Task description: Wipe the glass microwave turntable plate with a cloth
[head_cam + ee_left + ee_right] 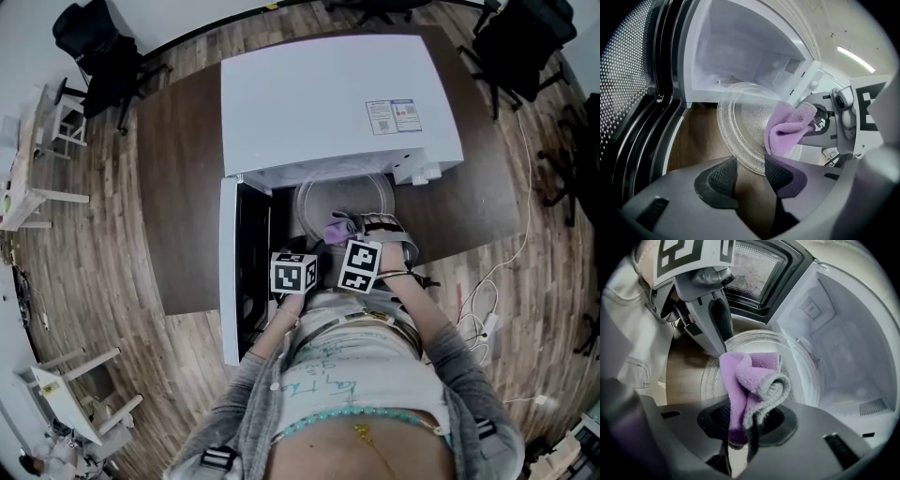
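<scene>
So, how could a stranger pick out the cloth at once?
Find the white microwave with its door open. In front of it, the left gripper holds a glass plate by the rim. The cloth lies against that plate, clamped in the right gripper: purple, folded, the only soft thing.

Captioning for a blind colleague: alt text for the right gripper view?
The right gripper pinches a folded purple cloth over the glass turntable plate. The left gripper grips the plate's far rim, before the open microwave.
</scene>
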The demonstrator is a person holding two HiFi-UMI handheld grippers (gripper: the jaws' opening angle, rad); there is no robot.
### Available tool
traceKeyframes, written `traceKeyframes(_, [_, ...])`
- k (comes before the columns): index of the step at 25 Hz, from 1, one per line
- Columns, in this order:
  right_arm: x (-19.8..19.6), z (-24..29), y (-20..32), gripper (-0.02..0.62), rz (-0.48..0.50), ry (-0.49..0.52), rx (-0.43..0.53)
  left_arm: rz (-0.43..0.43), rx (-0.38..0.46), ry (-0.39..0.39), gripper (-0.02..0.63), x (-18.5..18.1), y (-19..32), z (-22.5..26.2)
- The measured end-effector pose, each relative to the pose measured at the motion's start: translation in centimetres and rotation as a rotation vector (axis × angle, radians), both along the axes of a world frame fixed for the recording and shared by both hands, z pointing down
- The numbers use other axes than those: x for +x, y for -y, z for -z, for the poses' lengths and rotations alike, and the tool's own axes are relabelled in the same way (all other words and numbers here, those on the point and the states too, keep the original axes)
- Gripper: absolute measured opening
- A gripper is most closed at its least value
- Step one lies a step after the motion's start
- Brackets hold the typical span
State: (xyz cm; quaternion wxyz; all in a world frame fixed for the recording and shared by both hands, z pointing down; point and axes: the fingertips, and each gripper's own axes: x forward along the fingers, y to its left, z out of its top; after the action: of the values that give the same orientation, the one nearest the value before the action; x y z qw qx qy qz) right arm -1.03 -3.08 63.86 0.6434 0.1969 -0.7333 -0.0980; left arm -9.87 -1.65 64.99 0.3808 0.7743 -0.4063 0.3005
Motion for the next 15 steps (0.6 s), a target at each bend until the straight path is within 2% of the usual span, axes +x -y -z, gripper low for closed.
traceKeyframes(15, [-2.6,0.8,2.9,0.115,0.114,-0.015,0.022,0.003,0.01,-0.006,0.199,0.1,0.0,-0.1])
